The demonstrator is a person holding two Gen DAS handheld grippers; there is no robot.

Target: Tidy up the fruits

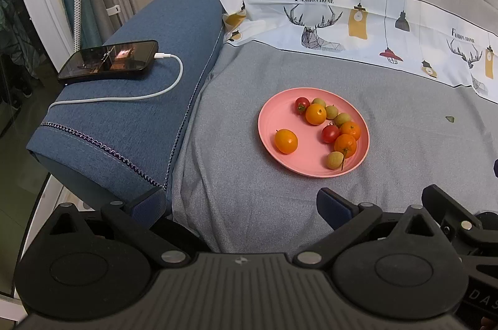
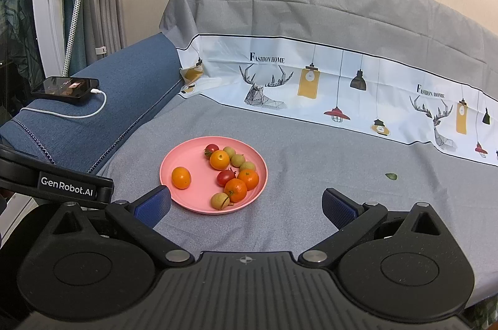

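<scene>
A pink plate (image 1: pixel 280 118) (image 2: pixel 183 155) lies on the grey cloth and holds small fruits: several orange kumquats, two red cherry tomatoes (image 1: pixel 330 133) (image 2: pixel 226 176) and several pale green longans (image 1: pixel 334 159) (image 2: pixel 220 201). One kumquat (image 1: pixel 286 140) (image 2: pixel 181 177) sits apart on the plate's left side. My left gripper (image 1: pixel 242 202) is open, short of the plate, nothing between its fingers. My right gripper (image 2: pixel 247 202) is also open, just in front of the plate's near rim and slightly right of it, empty. The left gripper's body (image 2: pixel 67 182) shows at the left edge of the right wrist view.
A blue sofa arm (image 1: pixel 130 118) (image 2: pixel 102 106) rises left of the plate, with a phone (image 1: pixel 109 59) (image 2: pixel 65 88) on a white charging cable on top. A printed white cloth strip (image 1: pixel 358 18) (image 2: pixel 342 87) runs along the back. A small green scrap (image 1: pixel 449 119) (image 2: pixel 391 176) lies right of the plate.
</scene>
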